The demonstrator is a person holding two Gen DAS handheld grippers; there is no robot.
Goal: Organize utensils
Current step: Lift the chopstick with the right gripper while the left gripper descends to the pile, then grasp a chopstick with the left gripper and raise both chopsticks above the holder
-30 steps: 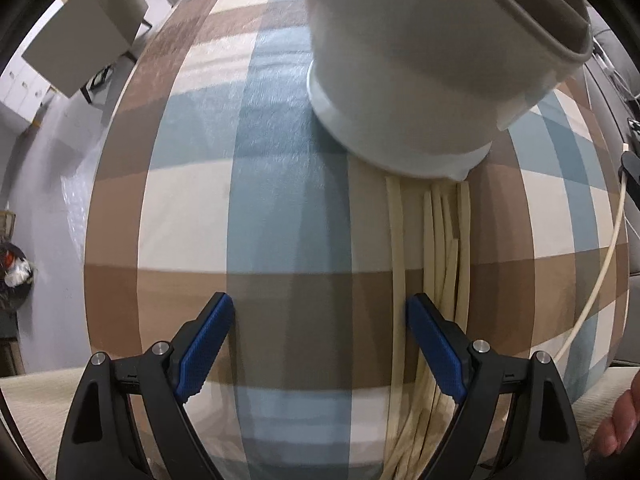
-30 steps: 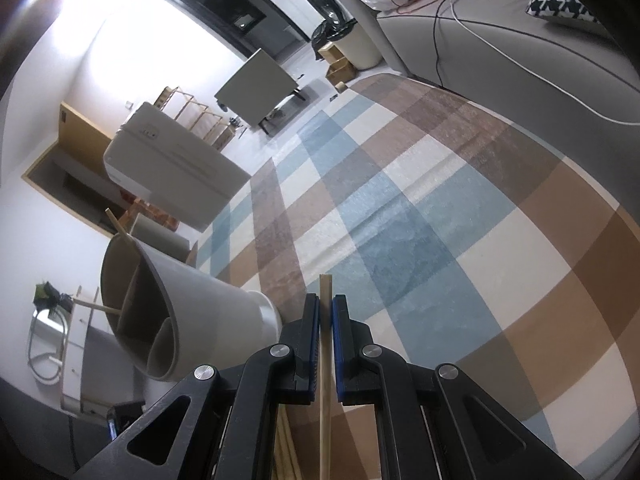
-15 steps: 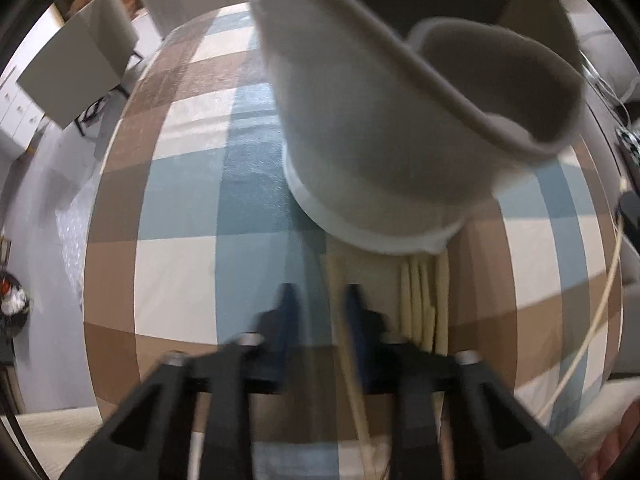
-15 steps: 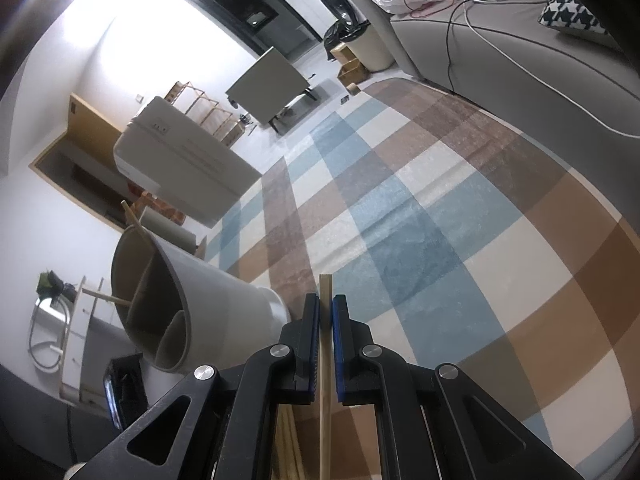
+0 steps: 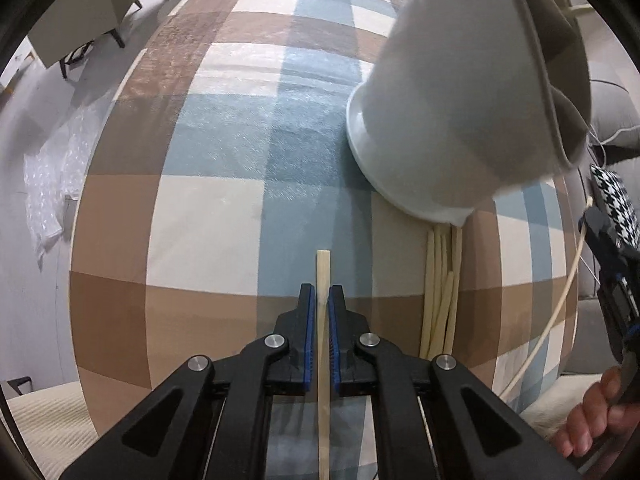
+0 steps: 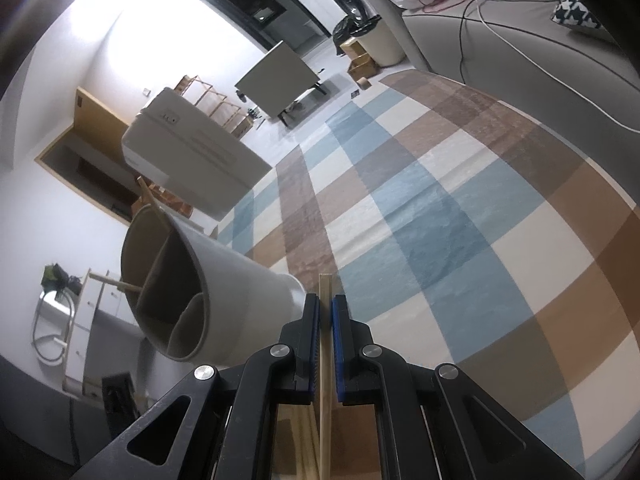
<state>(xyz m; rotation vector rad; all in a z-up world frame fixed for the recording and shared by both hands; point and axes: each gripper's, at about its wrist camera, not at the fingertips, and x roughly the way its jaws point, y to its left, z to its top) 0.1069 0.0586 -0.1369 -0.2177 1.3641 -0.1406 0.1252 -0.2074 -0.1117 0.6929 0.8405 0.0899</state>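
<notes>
In the left wrist view my left gripper point(image 5: 319, 293) is shut on a single pale wooden chopstick point(image 5: 323, 266), whose tip sticks out past the blue pads above the checked tablecloth point(image 5: 224, 216). Several more chopsticks point(image 5: 440, 280) lie side by side to its right, at the foot of the grey utensil holder point(image 5: 460, 100). At the right edge my right gripper point(image 5: 610, 256) holds another chopstick point(image 5: 560, 312). In the right wrist view the right gripper point(image 6: 325, 302) is shut on that chopstick point(image 6: 325, 284), with the divided holder point(image 6: 224, 280) to its left holding two chopsticks point(image 6: 116, 282).
The tablecloth point(image 6: 460, 216) has brown, blue and cream squares. A grey sofa point(image 6: 520, 52) with cables and a houndstooth cushion point(image 5: 616, 200) runs along one side. Chairs point(image 5: 80, 20) and a white cabinet point(image 6: 192, 156) stand beyond the table's far end. A person's fingers point(image 5: 592, 428) show at lower right.
My left gripper went from wide open to shut on one chopstick and moved left, away from the pile; the holder now sits at the right. The right gripper stayed shut and nearly still.
</notes>
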